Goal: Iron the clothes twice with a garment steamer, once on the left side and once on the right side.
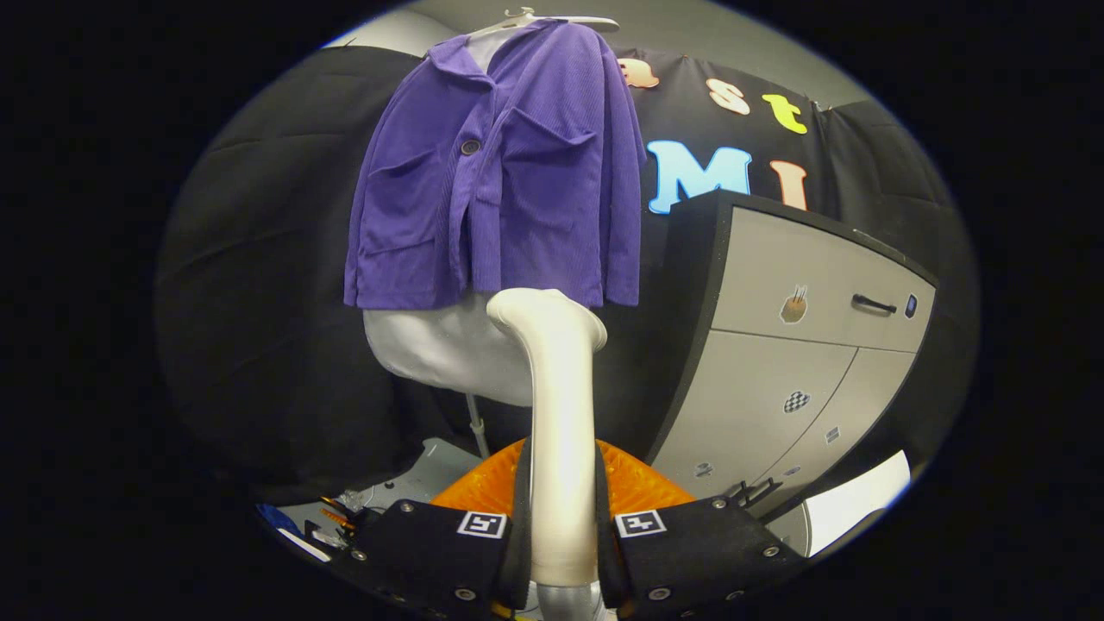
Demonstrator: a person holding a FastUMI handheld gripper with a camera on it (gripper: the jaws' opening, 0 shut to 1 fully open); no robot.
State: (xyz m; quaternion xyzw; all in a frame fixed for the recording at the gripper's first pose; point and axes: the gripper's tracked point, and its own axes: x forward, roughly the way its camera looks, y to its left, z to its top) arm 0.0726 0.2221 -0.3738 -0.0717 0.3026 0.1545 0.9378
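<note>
A purple button-up jacket (pixel 500 172) hangs on a white mannequin torso (pixel 440 349) beyond my fingers, under a white hanger (pixel 535 19). My gripper (pixel 561 526) is shut on the cream handle of the garment steamer (pixel 559 431), which stands upright between the fingers. The steamer's head (pixel 539 309) sits just below the jacket's hem, near its middle, pointing toward the jacket. Whether the head touches the cloth cannot be told.
A grey cabinet (pixel 802 345) with a black frame, drawers and a dark handle stands to the right of the mannequin. An orange ribbed object (pixel 634 483) lies low behind the steamer handle. Small cluttered items (pixel 345 509) lie on a grey surface at lower left.
</note>
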